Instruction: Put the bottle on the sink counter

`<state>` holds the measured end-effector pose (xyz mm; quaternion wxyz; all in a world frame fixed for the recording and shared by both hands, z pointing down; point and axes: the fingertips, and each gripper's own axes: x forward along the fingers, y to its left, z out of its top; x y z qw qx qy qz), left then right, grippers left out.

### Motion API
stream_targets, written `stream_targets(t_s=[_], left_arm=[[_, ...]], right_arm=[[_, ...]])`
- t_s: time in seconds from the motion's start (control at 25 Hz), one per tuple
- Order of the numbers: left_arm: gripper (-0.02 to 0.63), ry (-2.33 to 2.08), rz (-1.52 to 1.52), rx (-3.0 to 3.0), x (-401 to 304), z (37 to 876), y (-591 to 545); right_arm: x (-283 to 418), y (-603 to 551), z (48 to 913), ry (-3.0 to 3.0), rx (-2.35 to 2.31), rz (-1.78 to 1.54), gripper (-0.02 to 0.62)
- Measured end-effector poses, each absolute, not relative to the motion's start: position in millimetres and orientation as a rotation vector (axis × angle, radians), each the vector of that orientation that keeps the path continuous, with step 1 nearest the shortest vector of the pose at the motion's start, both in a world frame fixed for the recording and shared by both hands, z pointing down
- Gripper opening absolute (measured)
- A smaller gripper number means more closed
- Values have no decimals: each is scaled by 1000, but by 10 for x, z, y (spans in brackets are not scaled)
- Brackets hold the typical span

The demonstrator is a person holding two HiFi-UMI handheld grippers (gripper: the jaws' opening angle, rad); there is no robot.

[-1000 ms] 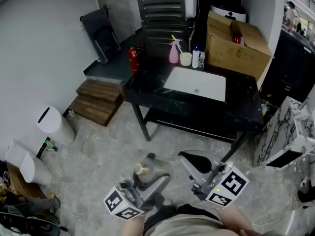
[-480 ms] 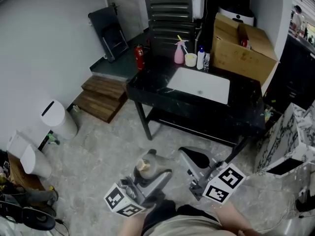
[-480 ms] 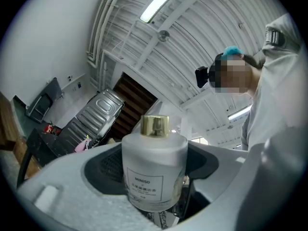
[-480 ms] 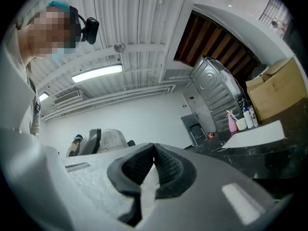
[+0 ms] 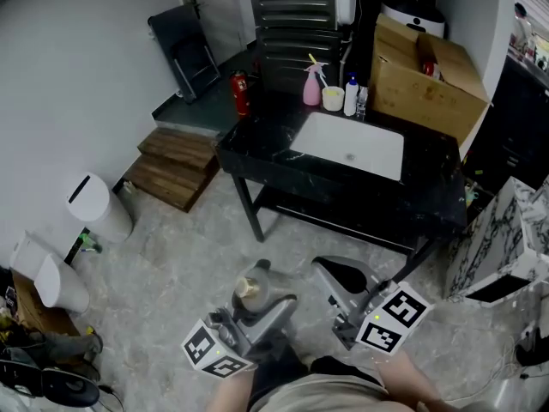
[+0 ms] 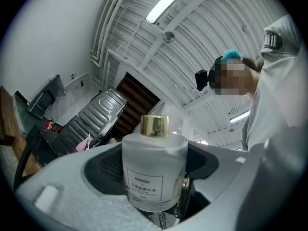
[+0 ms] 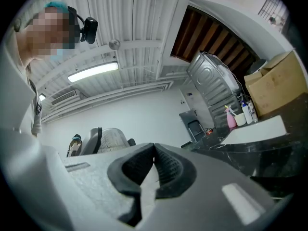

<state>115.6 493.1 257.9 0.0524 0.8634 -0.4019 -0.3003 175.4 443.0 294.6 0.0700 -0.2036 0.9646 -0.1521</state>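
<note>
The left gripper (image 5: 268,292) pinches a small frosted white glass bottle with a gold cap (image 6: 153,174), which stands upright between its pads. At its 3 o'clock, the right gripper (image 7: 154,163) has its pads pressed together on nothing. The black marble sink counter (image 5: 429,197) with a white basin lies well apart, at 12 o'clock.

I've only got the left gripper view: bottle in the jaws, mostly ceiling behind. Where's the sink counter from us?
Observer: Head view puts the sink counter ahead across open floor; the left gripper, holding the bottle, isn't over it.
Operator: Any bare spot to set it down?
Observer: The black top left of the white basin looks bare; a pink spray bottle and small containers crowd the back edge.
Operator: Right gripper?
Observer: The right gripper is shut, empty, beside the left.
</note>
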Motion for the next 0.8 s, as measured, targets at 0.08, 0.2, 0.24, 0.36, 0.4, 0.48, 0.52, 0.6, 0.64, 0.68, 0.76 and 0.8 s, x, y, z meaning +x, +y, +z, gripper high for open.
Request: stream_targets(t_s=[0.08, 0.2, 0.24, 0.36, 0.4, 0.48, 0.52, 0.6, 0.64, 0.68, 0.76, 0.8], left_arm=[[347, -1213, -915, 2623, 1063, 2596, 4778], [347, -1213, -907, 2628, 853, 2612, 4522], [347, -1212, -907, 2631, 758, 2613, 4426], [347, -1195, -916, 2633, 451, 2608, 4115], [347, -1189, -917, 2636, 349, 2595, 4012], [347, -1179, -922, 2646, 144, 2556, 3810], [347, -1171, -926, 2650, 43, 2536, 3710], [347, -1154, -928, 2659, -156, 2509, 3531], [347, -1147, -926, 2664, -253, 2505, 3453], [347, -1139, -925, 2666, -348, 2506, 3380], [347, -1116, -930, 2667, -530, 2517, 3243], [347, -1101, -933, 2666, -612, 2523, 3177]], right_arm=[[1672, 4285, 2964, 2898, -630, -460, 3], [1449, 4045, 2986, 2893, -643, -471, 3], [1336, 3966, 2996, 2896, -639, -471, 3], [987, 3730, 3019, 2915, -625, -469, 3], [889, 3645, 3008, 2917, -627, -465, 3], [713, 3451, 2972, 2912, -645, -446, 3], [626, 3341, 2961, 2906, -659, -439, 3], [447, 3127, 2967, 2892, -690, -448, 3], [354, 3036, 2975, 2885, -701, -456, 3], [260, 2955, 2982, 2879, -709, -460, 3], [80, 2806, 2986, 2868, -728, -456, 3], [3, 2732, 2983, 2859, -742, -451, 3]])
